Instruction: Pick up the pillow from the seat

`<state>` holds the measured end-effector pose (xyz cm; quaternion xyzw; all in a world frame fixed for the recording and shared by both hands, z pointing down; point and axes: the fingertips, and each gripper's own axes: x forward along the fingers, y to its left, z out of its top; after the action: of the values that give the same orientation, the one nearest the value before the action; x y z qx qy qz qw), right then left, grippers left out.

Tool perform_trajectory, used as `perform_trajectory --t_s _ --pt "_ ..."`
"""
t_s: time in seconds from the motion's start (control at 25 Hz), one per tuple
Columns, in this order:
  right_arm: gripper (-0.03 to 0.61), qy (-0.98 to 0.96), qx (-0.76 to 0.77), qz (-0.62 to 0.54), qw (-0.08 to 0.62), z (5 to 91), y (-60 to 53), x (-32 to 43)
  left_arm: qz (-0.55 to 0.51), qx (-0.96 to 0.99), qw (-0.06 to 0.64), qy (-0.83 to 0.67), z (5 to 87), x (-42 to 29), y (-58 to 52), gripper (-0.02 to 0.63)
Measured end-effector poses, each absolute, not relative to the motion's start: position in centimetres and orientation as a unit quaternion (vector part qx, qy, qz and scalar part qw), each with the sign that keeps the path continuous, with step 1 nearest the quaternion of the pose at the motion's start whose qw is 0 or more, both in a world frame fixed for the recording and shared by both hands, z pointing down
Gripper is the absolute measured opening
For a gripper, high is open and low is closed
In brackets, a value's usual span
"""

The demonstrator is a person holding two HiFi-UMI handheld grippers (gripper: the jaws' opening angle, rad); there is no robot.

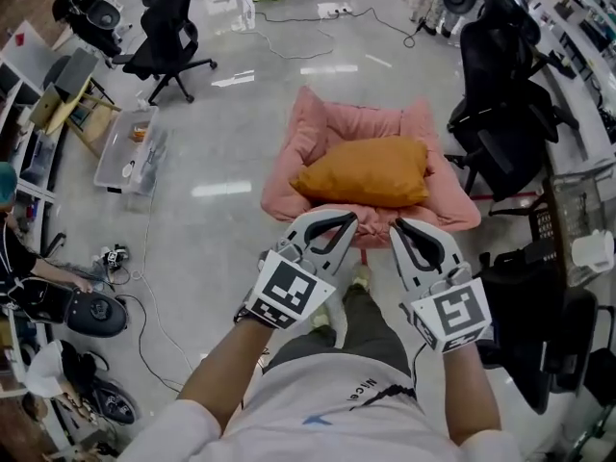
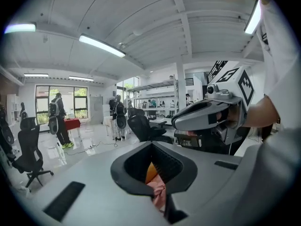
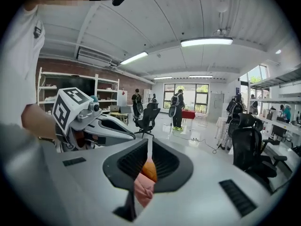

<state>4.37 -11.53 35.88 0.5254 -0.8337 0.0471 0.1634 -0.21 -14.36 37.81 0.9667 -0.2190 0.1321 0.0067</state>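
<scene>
An orange pillow (image 1: 364, 171) lies on a pink cushioned seat (image 1: 313, 128) in the middle of the head view. My left gripper (image 1: 334, 221) and right gripper (image 1: 412, 229) hover side by side just short of the seat's near edge, both shut with nothing in them and touching nothing. In the left gripper view, a sliver of the pillow (image 2: 150, 173) and the pink seat (image 2: 159, 193) shows below the closed jaws of the left gripper (image 2: 152, 145), and the right gripper (image 2: 207, 114) sits alongside. The right gripper (image 3: 149, 142) looks onto the same pillow (image 3: 150, 170) and seat (image 3: 143, 190).
Black office chairs stand at the back left (image 1: 168, 27) and to the right of the seat (image 1: 505, 104). A clear plastic box (image 1: 130, 147) rests on the floor at left, with cables (image 1: 144, 258) trailing nearby. A wire cart (image 1: 577, 205) stands at right. People stand far off (image 3: 178, 108).
</scene>
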Motion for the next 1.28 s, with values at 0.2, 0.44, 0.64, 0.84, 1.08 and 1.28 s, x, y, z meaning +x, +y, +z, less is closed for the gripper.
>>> perform_trajectory --t_s 0.2,0.44,0.64,0.84,1.08,1.28 --pt "0.017 -0.837 0.506 0.06 0.201 38.9 -15.8 5.0 0.165 0.961 0.009 -0.221 40.5 1.2 -17.7 0.011" --pt "0.018 -0.836 0.473 0.036 0.276 43.5 -20.3 6.9 0.222 0.952 0.002 -0.21 44.5 4.1 -21.6 0.011" --pt "0.064 -0.825 0.436 0.01 0.359 49.2 -22.5 7.9 0.285 0.936 -0.057 -0.197 49.0 5.0 -23.7 0.012" --pt "0.144 -0.806 0.387 -0.039 0.446 54.6 -22.7 7.7 0.344 0.921 -0.113 -0.148 54.9 4.8 -24.6 0.033" --pt "0.192 -0.767 0.356 -0.081 0.528 59.4 -23.1 9.0 0.391 0.905 -0.145 -0.086 60.4 4.9 -25.1 0.123" --pt "0.206 -0.743 0.33 -0.114 0.571 60.8 -23.5 9.5 0.41 0.897 -0.155 -0.054 61.9 5.6 -26.1 0.171"
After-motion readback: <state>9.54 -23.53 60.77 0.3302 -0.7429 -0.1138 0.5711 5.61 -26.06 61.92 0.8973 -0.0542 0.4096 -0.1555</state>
